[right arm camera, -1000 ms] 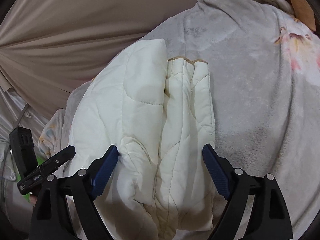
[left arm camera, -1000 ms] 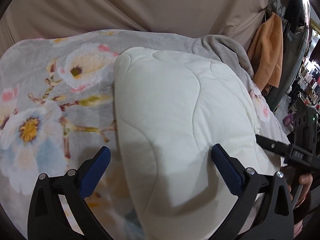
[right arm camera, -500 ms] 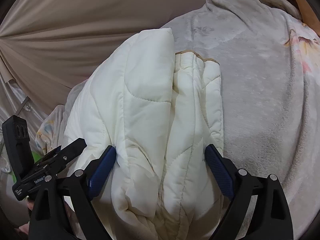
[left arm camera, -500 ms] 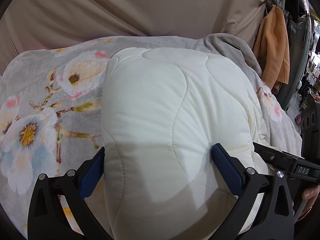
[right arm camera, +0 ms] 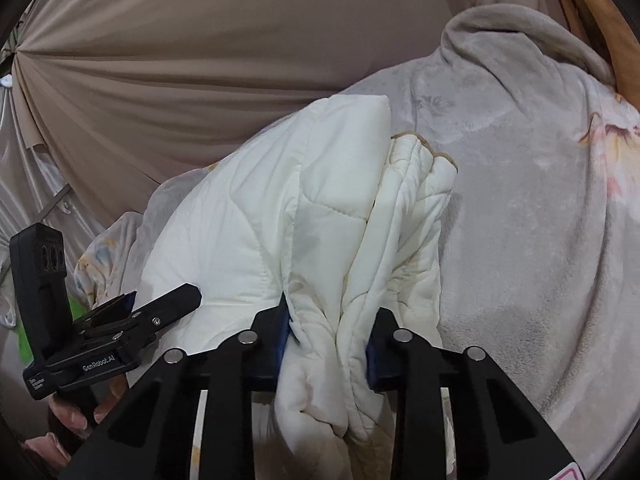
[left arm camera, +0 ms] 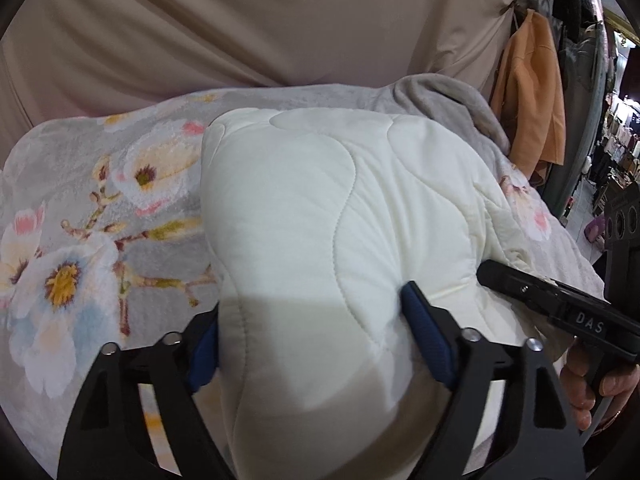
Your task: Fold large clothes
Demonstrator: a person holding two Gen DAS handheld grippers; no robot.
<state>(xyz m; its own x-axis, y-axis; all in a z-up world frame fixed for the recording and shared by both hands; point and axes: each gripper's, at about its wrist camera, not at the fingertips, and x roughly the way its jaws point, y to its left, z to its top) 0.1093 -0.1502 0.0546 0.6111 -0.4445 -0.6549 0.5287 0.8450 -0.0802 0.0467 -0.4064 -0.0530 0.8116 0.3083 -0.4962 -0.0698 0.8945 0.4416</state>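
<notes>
**Both tools closing on the folded quilt**

The cream quilted comforter lies folded into a thick bundle on a grey floral blanket spread over what looks like a bed, with a beige curtain hanging behind it.

Risks, left to right: the left tool spans a wide, puffy section of the bundle, so its pads may squeeze only the top layer, and the lower layers could sag out on a lift. On the right, the stacked edges are loose and uneven; a pull from one side alone could splay the layers and undo the fold. The plush blanket beneath may also drag along.

The left tool's jaws are closing, fairly wide apart, with the comforter's near end between them and both blue pads pressed into the fabric. The right tool is closing much narrower, pinching a bunched ridge of the comforter's layered edge between its pads.
</notes>
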